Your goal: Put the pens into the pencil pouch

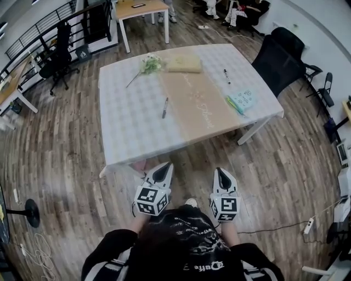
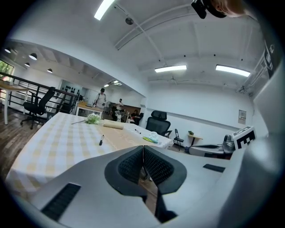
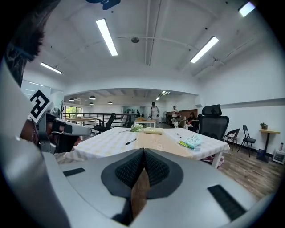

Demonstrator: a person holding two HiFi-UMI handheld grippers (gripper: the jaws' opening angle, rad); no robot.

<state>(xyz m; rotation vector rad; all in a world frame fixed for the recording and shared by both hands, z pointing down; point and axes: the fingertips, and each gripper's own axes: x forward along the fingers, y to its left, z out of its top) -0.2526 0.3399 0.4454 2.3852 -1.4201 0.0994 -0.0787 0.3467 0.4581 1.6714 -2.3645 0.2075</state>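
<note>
A black pen (image 1: 165, 107) lies near the middle of the white table (image 1: 126, 131); it also shows in the left gripper view as pen (image 2: 101, 140) and in the right gripper view as pen (image 3: 130, 141). A second black pen (image 1: 226, 76) lies towards the far right. The light blue pencil pouch (image 1: 244, 100) rests at the right edge with a green pen (image 1: 235, 105) beside it. My left gripper (image 1: 166, 166) and right gripper (image 1: 219, 171) are both shut and empty, held short of the table's near edge.
A tan roll (image 1: 184, 64) and a small bunch of flowers (image 1: 149, 65) lie at the table's far side. A black office chair (image 1: 279, 57) stands at the right corner. Another table (image 1: 142, 11) stands behind, and people sit in the background.
</note>
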